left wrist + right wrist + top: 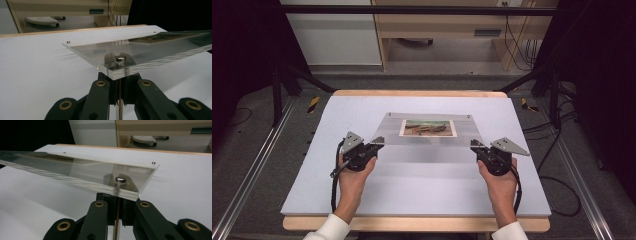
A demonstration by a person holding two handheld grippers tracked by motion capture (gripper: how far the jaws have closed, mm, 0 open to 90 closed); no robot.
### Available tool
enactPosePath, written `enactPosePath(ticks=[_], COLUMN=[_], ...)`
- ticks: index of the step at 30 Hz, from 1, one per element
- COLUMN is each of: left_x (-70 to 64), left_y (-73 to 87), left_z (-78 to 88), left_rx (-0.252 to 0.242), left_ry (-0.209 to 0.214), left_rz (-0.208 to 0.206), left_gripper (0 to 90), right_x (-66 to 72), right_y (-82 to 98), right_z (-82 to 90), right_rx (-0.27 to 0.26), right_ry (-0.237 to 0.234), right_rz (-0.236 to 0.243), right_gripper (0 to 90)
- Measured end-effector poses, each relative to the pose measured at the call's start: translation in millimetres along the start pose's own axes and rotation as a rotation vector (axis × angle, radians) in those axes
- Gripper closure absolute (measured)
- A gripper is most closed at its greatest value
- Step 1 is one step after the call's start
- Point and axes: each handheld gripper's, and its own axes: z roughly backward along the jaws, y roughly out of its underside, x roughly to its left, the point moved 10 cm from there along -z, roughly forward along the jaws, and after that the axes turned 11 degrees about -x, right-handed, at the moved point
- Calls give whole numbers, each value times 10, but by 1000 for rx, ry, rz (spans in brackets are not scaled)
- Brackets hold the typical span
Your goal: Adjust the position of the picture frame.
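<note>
Acrylic frame (432, 129) with a small landscape picture (428, 127) sandwiched in it sits between my two grippers, over the middle of the white counter (362, 200). I have the left gripper (377, 142) on its near left corner and the right gripper (474, 145) on its near right corner. In both gripper views the jaws are pinched narrow on the clear edge, each just beneath a small silver magnet (120, 59) that sits at that corner; the matching one on the right (120, 180) looks the same.

From the gripper views, the near edge of the frame is raised off the counter, with white surface and a shadow visible underneath. The far edge carries two tiny dark fasteners; whether that edge rests on the counter or floats, I cannot tell.

My reading of progress: the grasp is done, both corners are secured, and the lift is under way. What remains, as far as I can judge, is carrying the frame wherever it is meant to go and setting it down level without letting the plates slide apart or the picture slip. Nothing else lies on the counter near it.
</note>
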Motion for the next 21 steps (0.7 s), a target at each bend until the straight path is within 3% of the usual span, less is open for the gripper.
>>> enactPosePath(ticks=[6,12,21], left_x=[31,-36,-47], left_y=[165,228,363], left_z=[-44,-1,31], left_rx=[25,54,97], left_ry=[5,7,7], left_rz=[19,11,6], left_gripper=[837,836,839], right_x=[-71,-110,-101], right_y=[168,243,423], right_z=[-56,-49,-8], right_rx=[52,64,135], right_ry=[3,7,1], right_rz=[-8,-23,-22], right_gripper=[846,848,848])
